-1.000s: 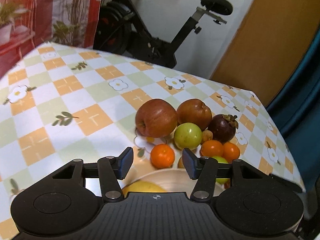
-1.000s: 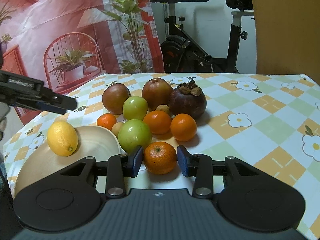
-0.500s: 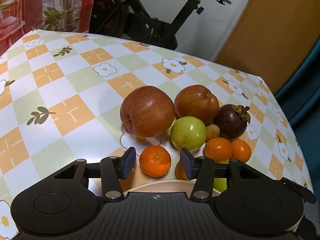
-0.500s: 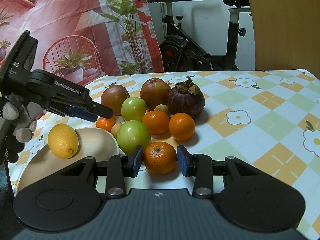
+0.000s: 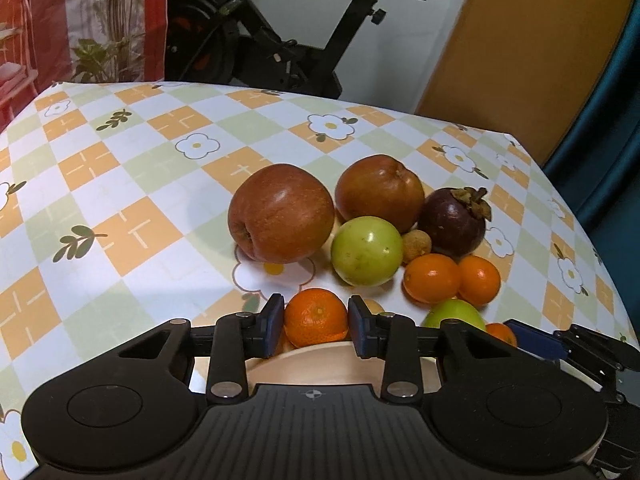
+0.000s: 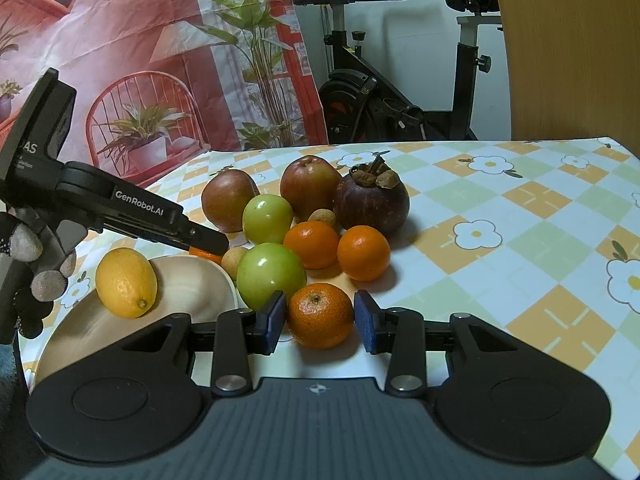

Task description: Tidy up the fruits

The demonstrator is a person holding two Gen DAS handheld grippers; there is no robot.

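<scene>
Landmark: the pale bowl [image 6: 192,284] sat on the checked tablecloth [image 6: 520,216], and every place here is told from it.
Left gripper [image 5: 316,320]: its jaws were closing around a small orange [image 5: 316,318] just past the bowl's far rim. The blue pads looked right against the orange's sides (I could not tell if they were pressing yet).
Right gripper [image 6: 320,316]: its jaws stood a little apart, one on each side of another small orange [image 6: 320,315] to the right of the bowl. A thin gap showed by the right pad, and the orange sat on the cloth.
Lemon [image 6: 126,282]: it lay inside the bowl, on the left side.
Green fruits: one [image 6: 271,275] sat touching the bowl's right rim, and a second [image 6: 267,218] sat behind it, farther from the bowl.
Red apples: two of them, one [image 6: 229,200] and the other [image 6: 310,186], sat at the back of the pile, far from the bowl.
Mangosteen [image 6: 371,200]: dark purple, at the back right of the pile.
Two more oranges: one [image 6: 312,244] and its neighbour [image 6: 363,253] sat side by side, between the mangosteen and the right gripper's orange.
Writing: white letters on the side of the left gripper read "GenRobot.AI" [image 6: 138,202]. More letters higher up were cut off (only "AS" showed).
Hand [image 6: 28,264]: it wore a dotted glove and held the left gripper's handle, left of the bowl.
Behind the table: an exercise bike [image 6: 400,96] and a printed cloth with plants [image 6: 140,80].
</scene>
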